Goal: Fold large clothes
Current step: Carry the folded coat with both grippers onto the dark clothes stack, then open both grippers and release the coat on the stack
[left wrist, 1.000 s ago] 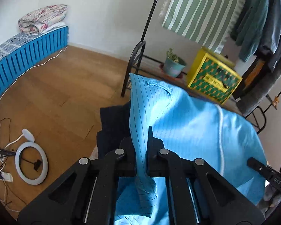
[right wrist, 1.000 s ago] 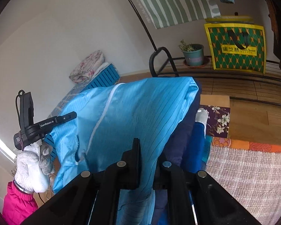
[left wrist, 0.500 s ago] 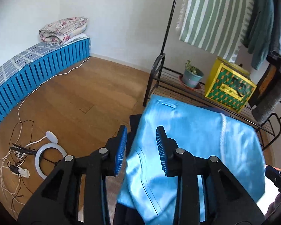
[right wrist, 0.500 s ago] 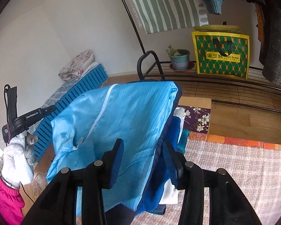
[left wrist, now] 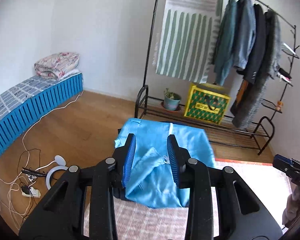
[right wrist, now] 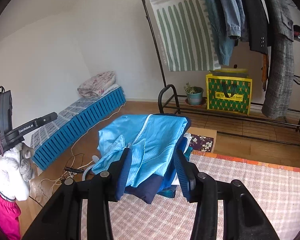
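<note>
A light blue garment (left wrist: 190,146) (right wrist: 156,128) lies folded on a pile of dark blue clothes (right wrist: 146,190), with a loose flap turned up at its near side. My left gripper (left wrist: 150,138) hangs above and short of it, open, nothing between its blue pads. My right gripper (right wrist: 152,152) is open too, raised over the pile's near edge and touching no cloth. In the right wrist view the left gripper (right wrist: 20,132) shows at far left, held by a white-gloved hand (right wrist: 12,166) with a pink sleeve.
A woven rug (right wrist: 230,190) lies under the pile. Behind stands a black clothes rack (left wrist: 256,136) with hung coats, a striped cloth, a yellow-green bag (left wrist: 207,105) and a potted plant (left wrist: 171,101). A blue mattress (left wrist: 36,104) lines the left wall. Ring light and cables (left wrist: 30,180) lie on the floor.
Both grippers let go of the light blue garment, opened, and rose back away from it. The garment dropped flat onto the dark pile.
</note>
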`<state>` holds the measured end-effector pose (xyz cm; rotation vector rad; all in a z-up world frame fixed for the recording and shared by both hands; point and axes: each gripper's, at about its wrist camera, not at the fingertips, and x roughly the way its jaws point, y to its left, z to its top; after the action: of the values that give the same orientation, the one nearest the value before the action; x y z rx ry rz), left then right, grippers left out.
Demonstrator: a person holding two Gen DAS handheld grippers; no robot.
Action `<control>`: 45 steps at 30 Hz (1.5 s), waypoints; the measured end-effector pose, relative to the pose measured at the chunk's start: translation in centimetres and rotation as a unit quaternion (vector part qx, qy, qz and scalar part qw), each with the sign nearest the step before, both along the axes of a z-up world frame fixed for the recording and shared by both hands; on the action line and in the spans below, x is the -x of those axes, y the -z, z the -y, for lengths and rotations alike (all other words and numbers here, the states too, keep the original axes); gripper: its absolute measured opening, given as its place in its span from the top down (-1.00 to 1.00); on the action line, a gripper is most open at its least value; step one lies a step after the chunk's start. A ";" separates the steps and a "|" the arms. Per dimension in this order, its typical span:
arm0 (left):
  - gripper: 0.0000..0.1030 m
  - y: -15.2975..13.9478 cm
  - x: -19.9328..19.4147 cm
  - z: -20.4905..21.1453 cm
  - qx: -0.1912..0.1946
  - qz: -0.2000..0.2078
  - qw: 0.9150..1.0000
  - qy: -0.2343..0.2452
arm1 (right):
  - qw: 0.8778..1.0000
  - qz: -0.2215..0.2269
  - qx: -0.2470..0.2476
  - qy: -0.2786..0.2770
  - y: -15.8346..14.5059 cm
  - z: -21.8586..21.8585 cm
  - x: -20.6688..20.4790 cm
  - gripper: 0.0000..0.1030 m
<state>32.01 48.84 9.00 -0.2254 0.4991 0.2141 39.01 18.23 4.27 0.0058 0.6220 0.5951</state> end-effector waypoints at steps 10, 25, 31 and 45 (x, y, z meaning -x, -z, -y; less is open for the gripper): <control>0.29 -6.3 13.1 7.8 -0.037 0.048 0.998 0.028 | 0.997 0.065 0.026 0.014 -5.5 4.6 10.8 0.10; 0.00 -10.6 25.6 18.6 -0.084 0.095 0.991 0.051 | 0.978 0.182 0.072 0.068 -10.4 9.5 23.2 -0.27; -0.08 -10.2 26.6 21.1 -0.070 0.091 0.991 0.070 | 0.978 0.191 0.054 0.069 -10.7 11.9 26.1 -0.46; -0.80 -3.3 26.2 23.3 -0.074 0.069 0.994 0.047 | 0.972 0.204 0.071 0.095 -6.3 14.4 28.6 -0.99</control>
<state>5.80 25.53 12.29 -0.0703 0.3539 0.1409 10.42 3.86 10.61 -0.1859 0.2574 0.3486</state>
